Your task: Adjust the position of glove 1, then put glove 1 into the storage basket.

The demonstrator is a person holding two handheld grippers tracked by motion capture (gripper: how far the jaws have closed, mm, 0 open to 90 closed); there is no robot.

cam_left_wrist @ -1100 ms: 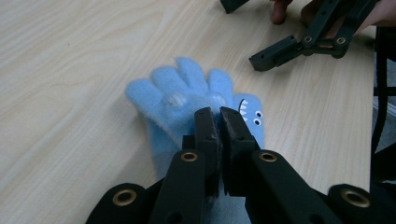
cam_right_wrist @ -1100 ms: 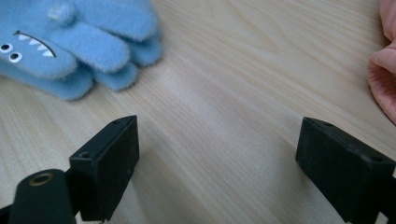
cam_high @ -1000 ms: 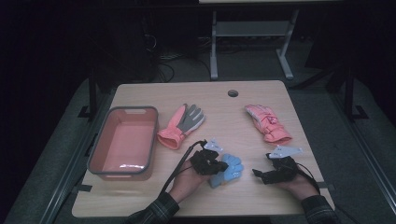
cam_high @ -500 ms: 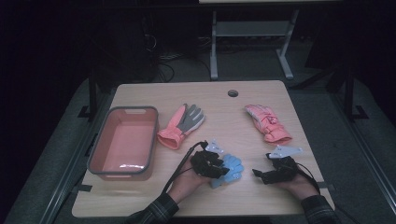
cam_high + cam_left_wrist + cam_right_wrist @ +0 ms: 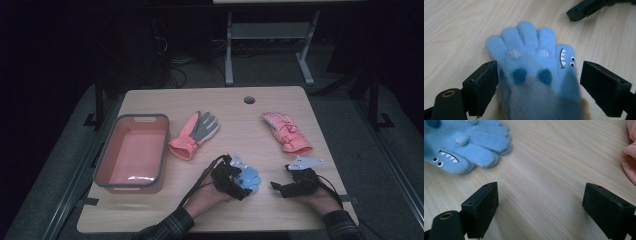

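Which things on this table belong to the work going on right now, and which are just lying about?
In the job:
- blue glove, lying flat between the open jaws of the left hand-held gripper, which have just been opening
- left hand-held gripper

Lying about:
- pink tray
- pink and grey glove
- pink glove
- right hand-held gripper, open over bare table

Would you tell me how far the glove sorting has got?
Nothing is in the pink bin yet. The left gripper, jaws just opened, straddles the blue monster glove on the table. The pink-grey glove and pink glove lie untouched.
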